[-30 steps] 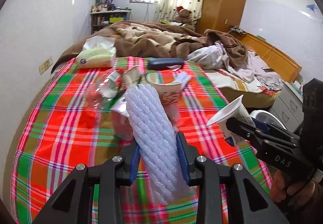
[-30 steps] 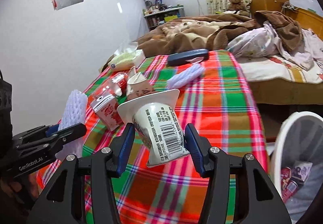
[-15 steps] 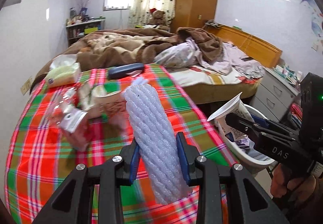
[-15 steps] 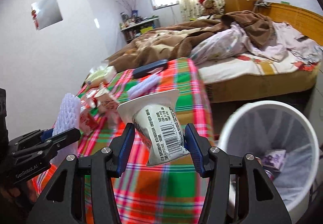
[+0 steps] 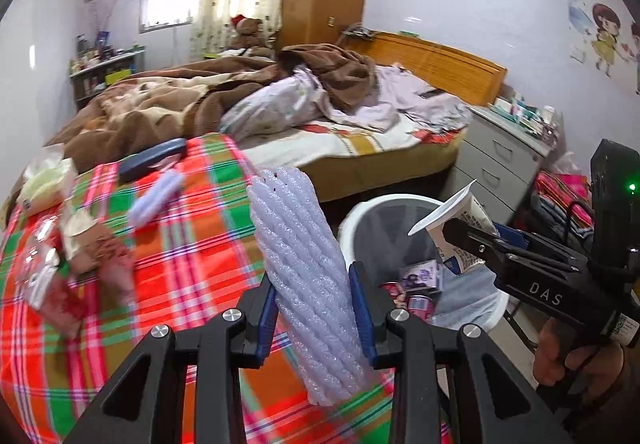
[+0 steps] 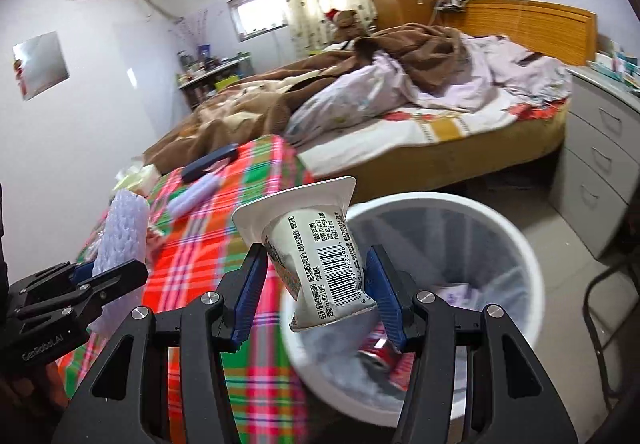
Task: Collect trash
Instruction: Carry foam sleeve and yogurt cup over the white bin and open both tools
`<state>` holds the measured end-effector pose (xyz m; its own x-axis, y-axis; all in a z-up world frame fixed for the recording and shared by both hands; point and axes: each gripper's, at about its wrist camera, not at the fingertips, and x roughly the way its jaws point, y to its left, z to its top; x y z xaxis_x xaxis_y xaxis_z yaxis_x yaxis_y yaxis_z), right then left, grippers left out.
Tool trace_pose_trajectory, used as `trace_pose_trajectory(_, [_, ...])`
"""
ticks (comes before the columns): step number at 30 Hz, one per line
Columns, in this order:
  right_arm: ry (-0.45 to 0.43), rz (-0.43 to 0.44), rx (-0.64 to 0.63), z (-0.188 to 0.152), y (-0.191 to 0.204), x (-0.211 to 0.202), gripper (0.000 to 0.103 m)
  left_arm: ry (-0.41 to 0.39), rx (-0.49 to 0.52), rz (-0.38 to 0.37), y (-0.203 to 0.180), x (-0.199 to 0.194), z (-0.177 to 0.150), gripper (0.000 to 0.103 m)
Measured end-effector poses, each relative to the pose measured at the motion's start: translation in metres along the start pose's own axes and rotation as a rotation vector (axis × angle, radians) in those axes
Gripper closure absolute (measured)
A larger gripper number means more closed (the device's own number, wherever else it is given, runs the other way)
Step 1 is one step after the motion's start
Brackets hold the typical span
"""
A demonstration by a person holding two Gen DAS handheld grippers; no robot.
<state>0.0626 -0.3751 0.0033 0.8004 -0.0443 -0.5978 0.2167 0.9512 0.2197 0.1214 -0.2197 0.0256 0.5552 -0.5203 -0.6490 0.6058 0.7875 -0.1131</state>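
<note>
The left tongs [image 5: 314, 318] are clamped on a white foam fruit sleeve [image 5: 304, 268], gripped about its lower middle so that most of its length stands up ahead of the pads. It looks very light and springy; its netted wall gives under the pads, so a firm pinch across the middle suits it, and it should fall slowly and may catch air or bounce off a rim.

The right tongs [image 6: 316, 298] are clamped on an empty yoghurt cup [image 6: 316, 256], held by its side walls with the wide flanged mouth pointing away and up-left. Thin plastic like this is light and slightly slick, and it dents if squeezed hard; the label band near the base is the stiffest place to hold, which is where the pads sit.

The white bin [image 6: 504, 244] lies just beyond and below the right tongs, with cans and wrappers already inside; for the left tongs it is ahead and to the right. More litter, including a second foam sleeve [image 5: 158, 194] and crumpled packs, remains on the plaid-covered tabletop [image 5: 192, 252] to the left of both tongs.

In my judgement both pieces only need releasing once they are squarely over the bin mouth.
</note>
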Motion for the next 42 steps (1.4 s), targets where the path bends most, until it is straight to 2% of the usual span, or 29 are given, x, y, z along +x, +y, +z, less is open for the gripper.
trace_pose_trajectory(12, [0.032,-0.118,0.069,-0.008,-0.049,0.000,0.050,0.073,0.078,-0.099,-0.058,0.050,0.003,0.069])
trace_pose_trajectory(16, [0.053,-0.140,0.083,-0.011,-0.061,0.003,0.050,0.094,0.091,-0.110,-0.068,0.065,0.003,0.069])
trace_pose_trajectory(19, [0.067,-0.167,0.075,-0.014,-0.065,0.007,0.050,0.098,0.115,-0.089,-0.076,0.073,0.002,0.069])
trace_pose_trajectory(24, [0.095,-0.186,0.079,-0.017,-0.074,0.012,0.049,0.114,0.100,-0.113,-0.078,0.082,0.002,0.069])
trace_pose_trajectory(28, [0.112,-0.172,0.105,-0.019,-0.082,0.014,0.048,0.116,0.091,-0.121,-0.077,0.084,0.002,0.065])
trace_pose_trajectory(30, [0.108,-0.173,0.113,-0.020,-0.083,0.013,0.038,0.117,0.088,-0.120,-0.076,0.084,0.002,0.059])
trace_pose_trajectory(32, [0.101,-0.173,0.112,-0.020,-0.082,0.011,0.033,0.118,0.081,-0.121,-0.074,0.084,0.002,0.055])
trace_pose_trajectory(42, [0.096,-0.176,0.090,-0.018,-0.072,0.007,0.033,0.096,0.056,-0.106,-0.065,0.071,0.001,0.055])
